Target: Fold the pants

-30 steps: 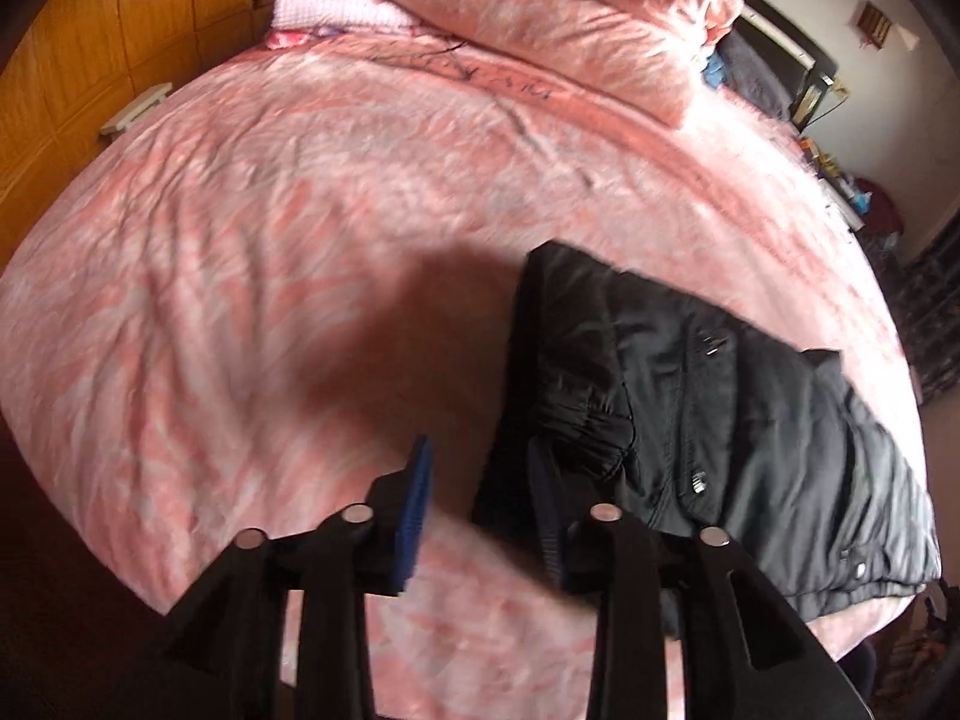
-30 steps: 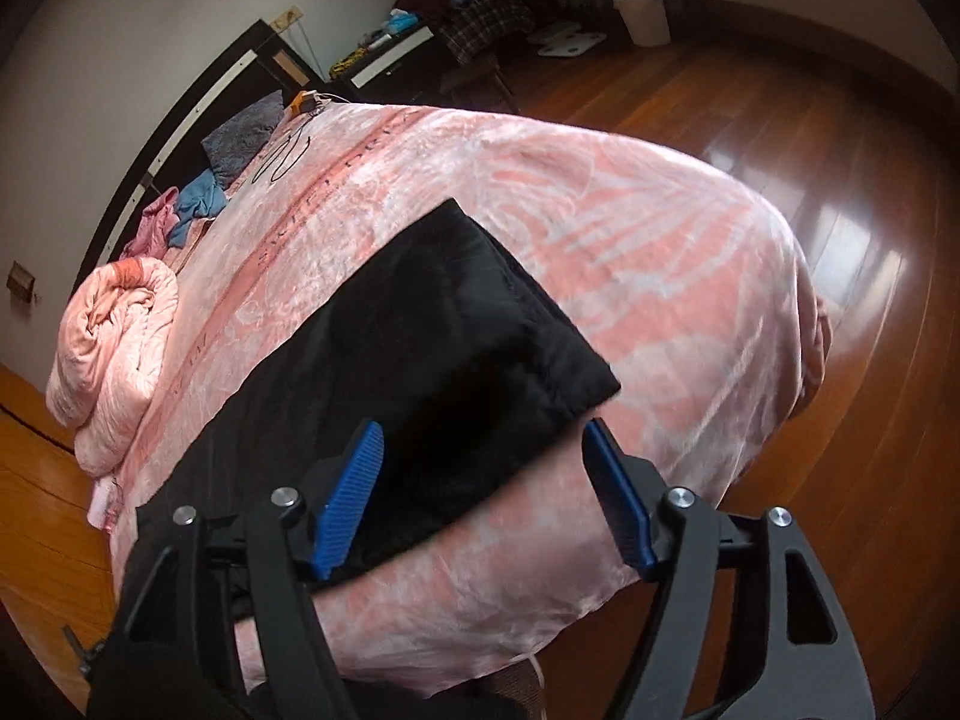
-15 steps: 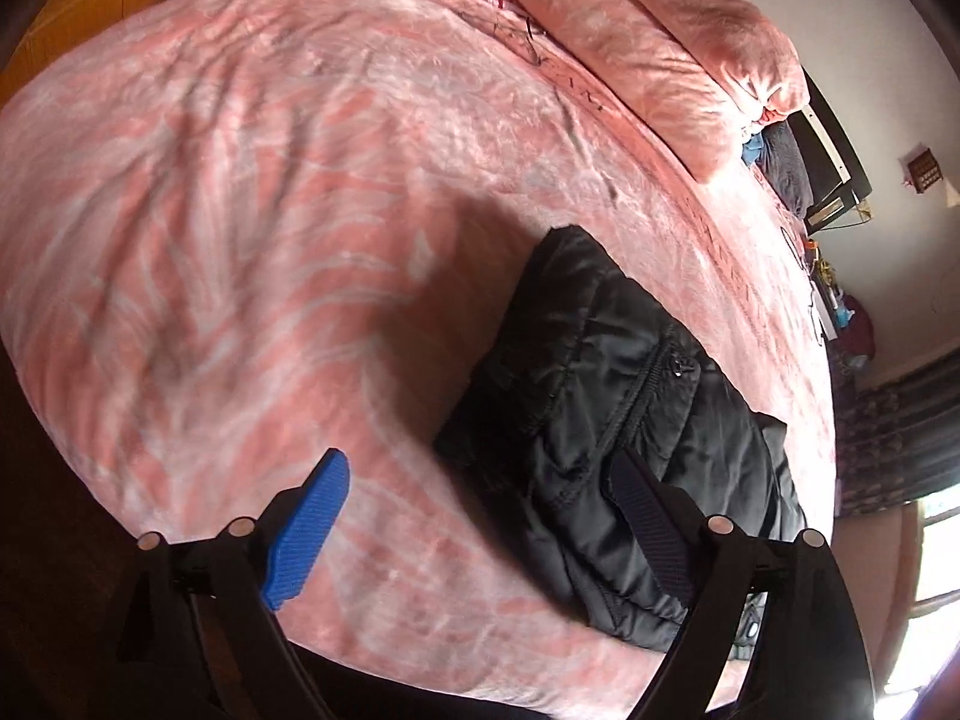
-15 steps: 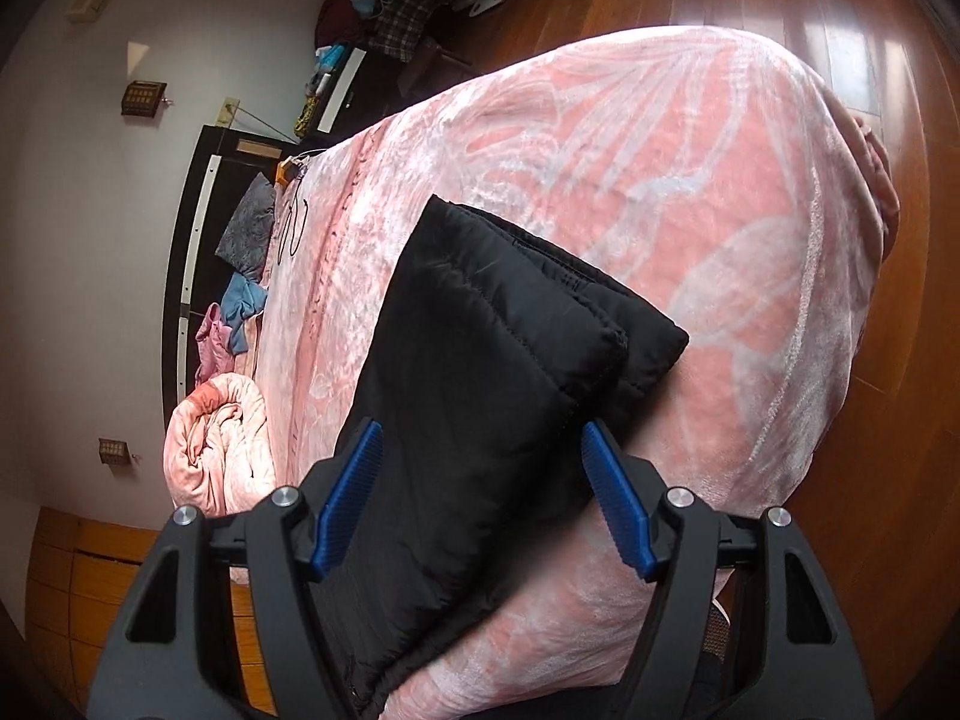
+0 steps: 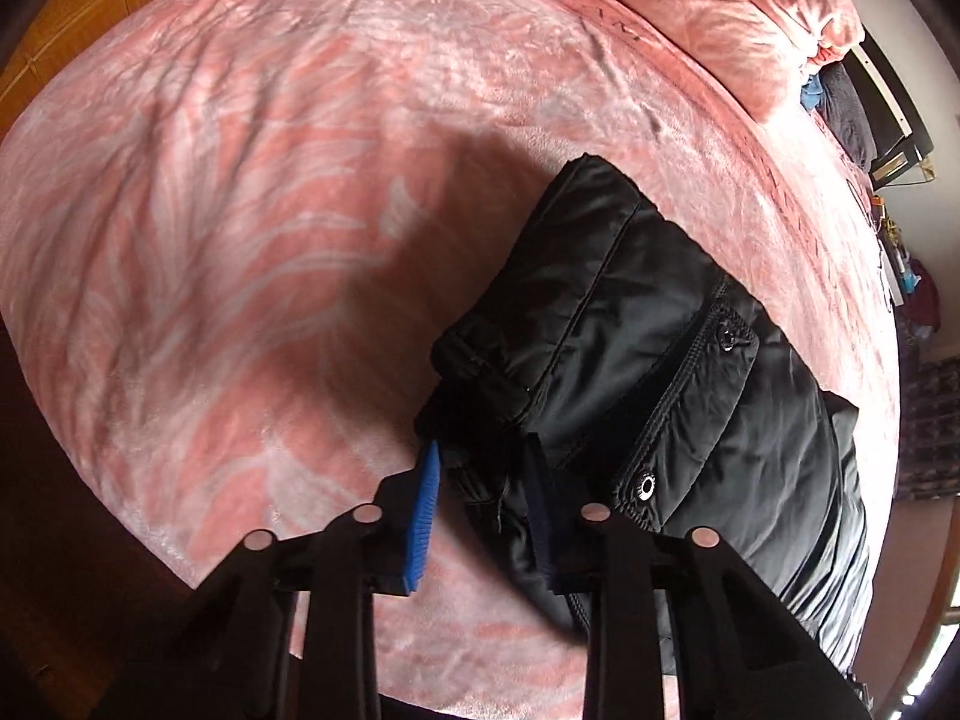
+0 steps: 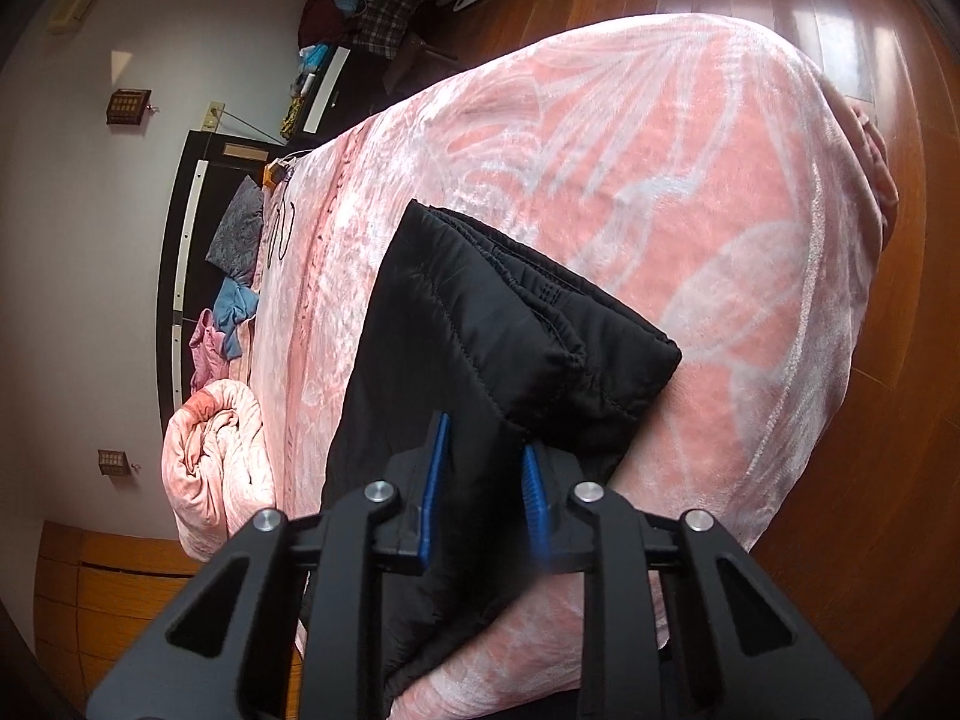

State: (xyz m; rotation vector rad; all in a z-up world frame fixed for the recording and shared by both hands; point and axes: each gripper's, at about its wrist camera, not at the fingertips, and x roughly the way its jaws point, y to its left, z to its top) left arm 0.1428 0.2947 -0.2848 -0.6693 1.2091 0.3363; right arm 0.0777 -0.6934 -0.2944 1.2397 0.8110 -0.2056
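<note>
- Left wrist view: the black padded pants (image 5: pixel 678 372) lie on the pink bed (image 5: pixel 252 192), near its edge, already doubled into a thick bundle with a snap flap and zip line showing on top.
- Left tool (image 5: pixel 480 480) has its blue pads narrowed around the near corner of the bundle; dark fabric sits between them, so it appears to be grasping the pants, though the far pad is half hidden in the cloth.
- Right wrist view: the right tool (image 6: pixel 483 480) is clenched on the layered edge at the other end of the pants (image 6: pixel 480 330), fabric filling the gap between the pads.
- Progress, as a judgement: the legs look laid together and at least one lengthwise fold is in place, since stacked layers show at the open end. With both ends gripped, one more fold or a squaring-up of the bundle seems to be what is left.
- The bundle is not yet neat: one corner bulges and the layers are offset.
- Writing: no brand or label can be read on the pants. Dark marks along the blanket's border near the pillows (image 5: pixel 720 6) may be lettering, but they are too small to read.
</note>
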